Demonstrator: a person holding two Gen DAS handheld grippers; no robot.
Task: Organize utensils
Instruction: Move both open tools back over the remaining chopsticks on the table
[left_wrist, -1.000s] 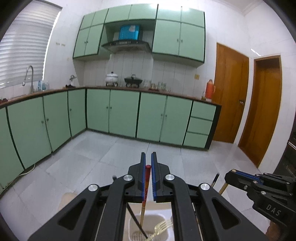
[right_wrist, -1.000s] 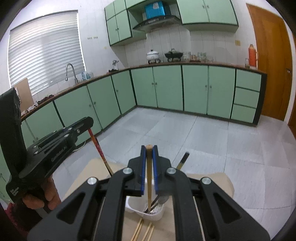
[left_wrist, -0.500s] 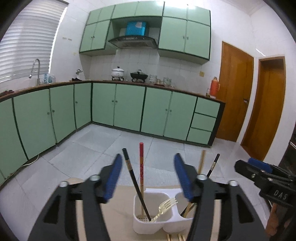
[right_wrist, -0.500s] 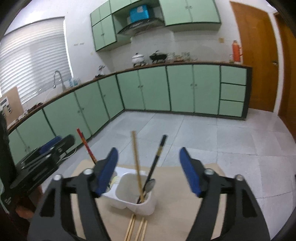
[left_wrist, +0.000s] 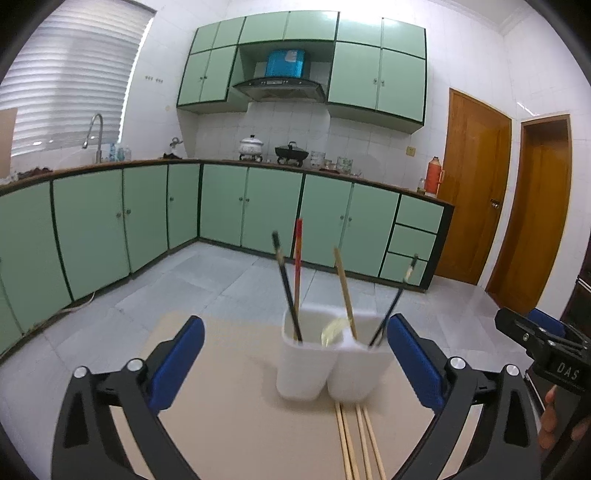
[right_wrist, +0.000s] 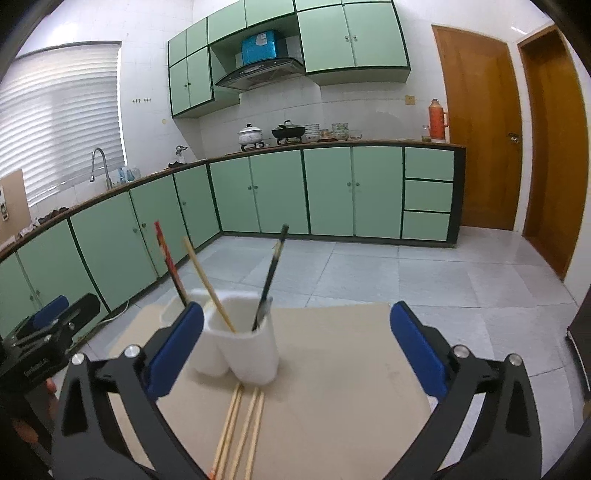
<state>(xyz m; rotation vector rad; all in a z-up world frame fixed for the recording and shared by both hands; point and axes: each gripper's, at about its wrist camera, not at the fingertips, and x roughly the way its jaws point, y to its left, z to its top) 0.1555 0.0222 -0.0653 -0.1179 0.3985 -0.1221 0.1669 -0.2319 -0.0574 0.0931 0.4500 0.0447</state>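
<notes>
The left gripper (left_wrist: 293, 354) has its jaws wide apart and holds nothing. Ahead of these jaws, a little toward the right jaw, the white holder (left_wrist: 332, 356) stands upright on the desk (left_wrist: 236, 417); it has two compartments. In the compartment nearer the left jaw stand a black chopstick (left_wrist: 286, 284) and a red chopstick (left_wrist: 297, 266), both leaning a little. In the other compartment stand a wooden chopstick (left_wrist: 344, 288) and a second black chopstick (left_wrist: 397, 299), which tilts toward the right jaw. Something pale yellow shows at the rim between them, but I cannot tell what it is. On the desk, touching or just before the holder and between the jaws, lie loose wooden chopsticks (left_wrist: 356, 443), side by side. The right gripper (right_wrist: 295, 350) also has its jaws wide apart and empty. From its view the holder (right_wrist: 243, 350) stands close to the left jaw, partly behind it, and the loose chopsticks (right_wrist: 240, 424) lie between the jaws, nearer to the left one. Each gripper shows at the edge of the other view.
</notes>
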